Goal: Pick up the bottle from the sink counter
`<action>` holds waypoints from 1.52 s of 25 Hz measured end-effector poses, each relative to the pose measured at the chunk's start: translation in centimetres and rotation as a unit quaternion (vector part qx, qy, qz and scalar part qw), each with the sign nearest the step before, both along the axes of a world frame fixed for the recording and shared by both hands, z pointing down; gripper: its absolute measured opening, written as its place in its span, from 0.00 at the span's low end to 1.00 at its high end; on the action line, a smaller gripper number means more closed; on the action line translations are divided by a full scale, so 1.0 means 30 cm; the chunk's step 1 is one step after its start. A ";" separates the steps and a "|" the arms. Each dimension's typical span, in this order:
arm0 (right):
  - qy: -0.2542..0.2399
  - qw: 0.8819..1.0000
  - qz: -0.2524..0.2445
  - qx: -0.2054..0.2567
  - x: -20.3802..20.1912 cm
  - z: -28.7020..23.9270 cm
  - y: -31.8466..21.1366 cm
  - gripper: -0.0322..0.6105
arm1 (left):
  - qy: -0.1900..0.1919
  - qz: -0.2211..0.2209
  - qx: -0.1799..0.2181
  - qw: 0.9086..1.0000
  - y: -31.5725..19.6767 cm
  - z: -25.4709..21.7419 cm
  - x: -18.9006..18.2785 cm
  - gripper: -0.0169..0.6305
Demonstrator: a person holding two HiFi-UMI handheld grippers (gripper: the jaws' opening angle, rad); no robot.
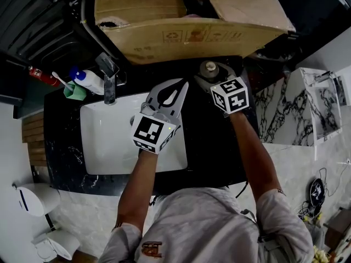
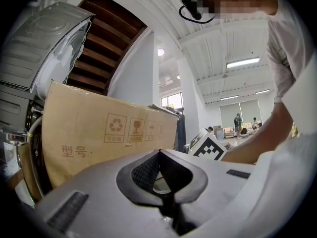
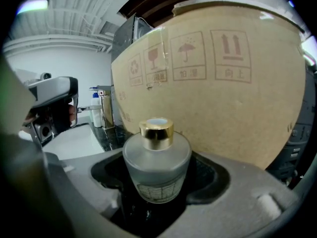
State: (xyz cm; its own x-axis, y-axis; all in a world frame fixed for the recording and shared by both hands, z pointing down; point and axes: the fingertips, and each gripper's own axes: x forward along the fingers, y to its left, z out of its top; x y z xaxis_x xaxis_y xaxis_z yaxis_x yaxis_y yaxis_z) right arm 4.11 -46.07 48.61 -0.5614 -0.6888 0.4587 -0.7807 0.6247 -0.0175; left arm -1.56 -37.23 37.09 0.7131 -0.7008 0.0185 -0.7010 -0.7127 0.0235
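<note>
Right gripper view: right gripper [image 3: 157,165] clamped on bottle [image 3: 156,150] standing on counter [image 1: 211,147], left gripper [image 1: 181,87] closed empty; likely grasp made, needing steady lift.

A bathroom corner set up inside a large open hall: white sink [image 1: 109,141] in a black counter [image 1: 214,152], tap [image 1: 109,84], marble wall [image 1: 285,108], strip lights [image 2: 242,62] overhead.

The squat round frosted-glass bottle [image 3: 156,157] looks matt and smooth, and its gold metal cap [image 3: 156,133] is polished bright. The right tongs [image 3: 158,175] are matt grey plastic. The brown cardboard box [image 3: 223,93] is dull paper. The black stone surface [image 1: 211,147] is glossy, and the white basin [image 1: 109,141] is smooth.
</note>
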 end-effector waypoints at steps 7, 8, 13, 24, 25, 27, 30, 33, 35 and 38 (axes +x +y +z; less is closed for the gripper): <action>-0.013 0.999 -0.012 0.027 -0.005 -0.124 0.051 0.57 | 0.000 0.000 0.005 1.000 0.028 -0.019 0.005 0.03; -0.015 0.999 -0.013 0.033 -0.003 -0.149 0.062 0.57 | 0.000 0.000 0.007 1.000 0.034 -0.024 0.006 0.03; -0.023 0.998 -0.024 0.058 -0.004 -0.263 0.133 0.57 | -0.002 -0.002 0.016 1.000 0.072 -0.059 0.005 0.03; -0.039 0.992 -0.053 0.104 -0.027 -0.436 0.333 0.57 | 0.002 -0.008 0.030 1.000 0.174 -0.120 -0.012 0.03; -0.041 0.992 -0.055 0.109 -0.028 -0.452 0.352 0.57 | 0.003 -0.008 0.032 0.999 0.186 -0.127 -0.013 0.03; -0.045 0.991 -0.057 0.117 -0.030 -0.481 0.389 0.57 | 0.004 -0.009 0.035 0.999 0.210 -0.141 -0.015 0.03; -0.050 0.989 -0.061 0.125 -0.033 -0.514 0.439 0.57 | 0.005 -0.007 0.042 0.999 0.248 -0.160 -0.012 0.03; -0.057 0.988 -0.064 0.127 -0.038 -0.534 0.480 0.57 | 0.010 -0.005 0.048 0.999 0.282 -0.188 -0.010 0.03; -0.063 0.988 -0.065 0.128 -0.039 -0.542 0.505 0.57 | 0.013 -0.005 0.049 0.999 0.304 -0.209 -0.011 0.03; -0.067 0.987 -0.066 0.128 -0.041 -0.548 0.536 0.57 | 0.016 -0.004 0.052 0.999 0.333 -0.222 -0.011 0.03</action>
